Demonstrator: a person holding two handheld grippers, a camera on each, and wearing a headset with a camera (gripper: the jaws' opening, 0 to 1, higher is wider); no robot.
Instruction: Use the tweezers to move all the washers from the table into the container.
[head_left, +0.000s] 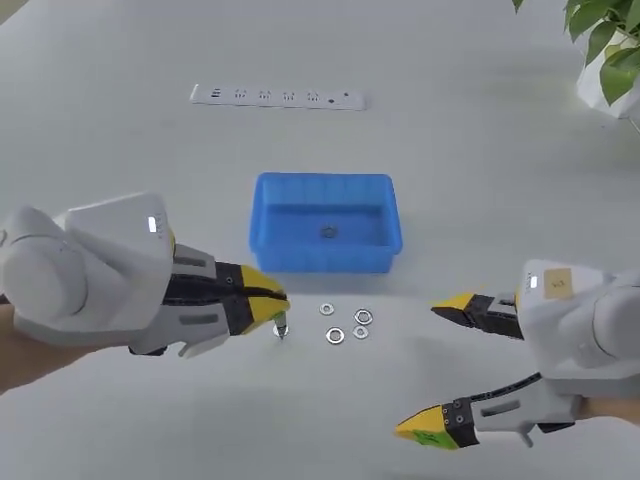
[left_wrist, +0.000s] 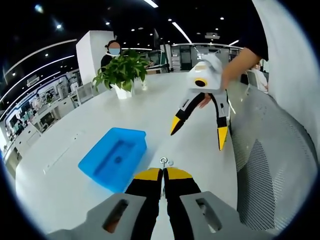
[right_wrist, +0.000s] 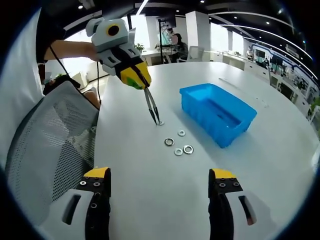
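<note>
My left gripper (head_left: 280, 297) is shut on thin metal tweezers (head_left: 279, 325) that point down at the white table. In the right gripper view the tweezers (right_wrist: 152, 107) have their tips at a washer (right_wrist: 160, 123) on the tabletop; I cannot tell whether it is pinched. The left gripper view shows that washer (left_wrist: 163, 160) just beyond the jaws. Several loose washers (head_left: 345, 325) lie just right of the tips, in front of the blue container (head_left: 265, 235). One washer (head_left: 328, 232) lies inside it. My right gripper (head_left: 425, 368) hovers open at the lower right, holding nothing.
A white power strip (head_left: 277, 97) lies behind the container. A potted plant (head_left: 605, 50) stands at the far right corner. A mesh chair (right_wrist: 55, 135) sits at the table's near edge. Bare tabletop surrounds the washers.
</note>
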